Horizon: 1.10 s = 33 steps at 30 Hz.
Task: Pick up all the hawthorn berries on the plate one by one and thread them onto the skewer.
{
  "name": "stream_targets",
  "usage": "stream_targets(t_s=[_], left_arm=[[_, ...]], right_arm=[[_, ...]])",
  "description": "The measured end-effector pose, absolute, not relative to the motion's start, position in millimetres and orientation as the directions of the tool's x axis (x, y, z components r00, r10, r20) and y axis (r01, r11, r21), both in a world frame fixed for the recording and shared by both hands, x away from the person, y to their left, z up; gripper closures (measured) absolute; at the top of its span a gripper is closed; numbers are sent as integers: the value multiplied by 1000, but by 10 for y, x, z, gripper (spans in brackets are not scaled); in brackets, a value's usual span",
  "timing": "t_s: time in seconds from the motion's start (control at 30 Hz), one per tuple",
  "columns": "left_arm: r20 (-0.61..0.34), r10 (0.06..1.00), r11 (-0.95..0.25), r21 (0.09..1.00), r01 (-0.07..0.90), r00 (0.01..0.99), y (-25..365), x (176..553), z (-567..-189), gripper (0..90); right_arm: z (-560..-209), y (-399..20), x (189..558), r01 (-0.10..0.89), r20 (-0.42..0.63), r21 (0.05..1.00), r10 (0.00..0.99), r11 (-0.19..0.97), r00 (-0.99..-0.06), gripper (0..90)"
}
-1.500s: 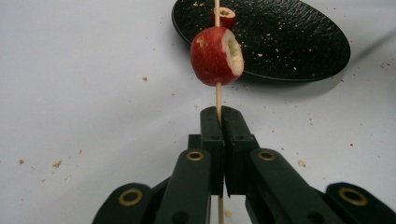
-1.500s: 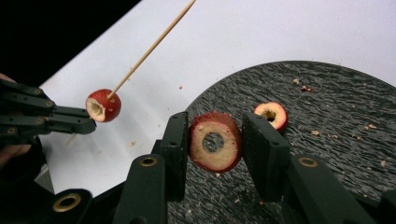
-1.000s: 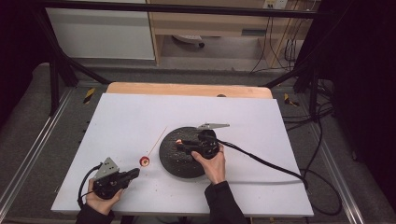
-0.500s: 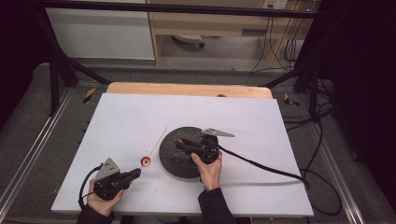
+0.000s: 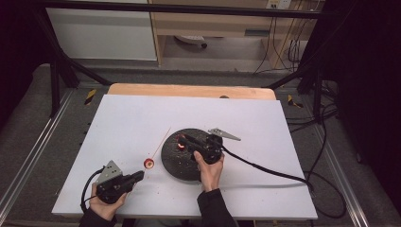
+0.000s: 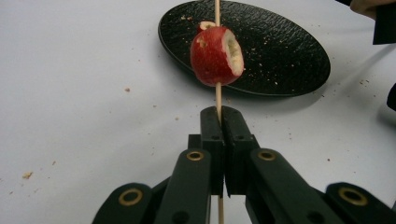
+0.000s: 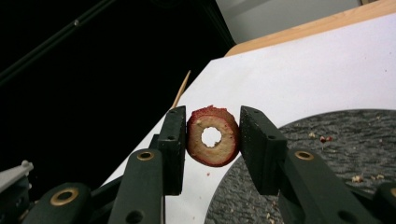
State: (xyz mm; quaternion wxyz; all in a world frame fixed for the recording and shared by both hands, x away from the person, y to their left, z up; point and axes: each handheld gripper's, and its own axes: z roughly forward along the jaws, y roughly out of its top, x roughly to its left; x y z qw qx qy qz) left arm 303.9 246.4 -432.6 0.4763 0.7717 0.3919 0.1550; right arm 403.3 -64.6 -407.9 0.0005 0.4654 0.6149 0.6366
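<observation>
Threading red fruit pieces onto a thin wooden stick.
The left tongs [image 6: 219, 122] were pressed together on the stick [image 6: 217, 95], low over the white surface [image 5: 127, 123], with one fruit piece [image 6: 215, 55] already on it. The right tongs [image 7: 211, 140] pinched a cored fruit ring [image 7: 213, 142] by its red sides, above the edge of the black plate [image 5: 176, 161]. The ring looked light, soft and crumbly, so a gentle squeeze on the skin seemed best. The stick looked thin and easy to snap.

White table cover [image 5: 142, 118] with scattered crumbs [image 6: 27, 175], wooden table edge [image 5: 189, 90], white cabinet [image 5: 101, 33] behind.
</observation>
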Motion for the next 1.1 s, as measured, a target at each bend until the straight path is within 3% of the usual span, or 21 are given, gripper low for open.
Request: stream_targets(t_s=[1.1], left_arm=[[-173,733,-229,848,477,658,2291,2992,-4358,880]], right_arm=[[-4061,-648,4225,483,643,765,563,-427,-520,631]])
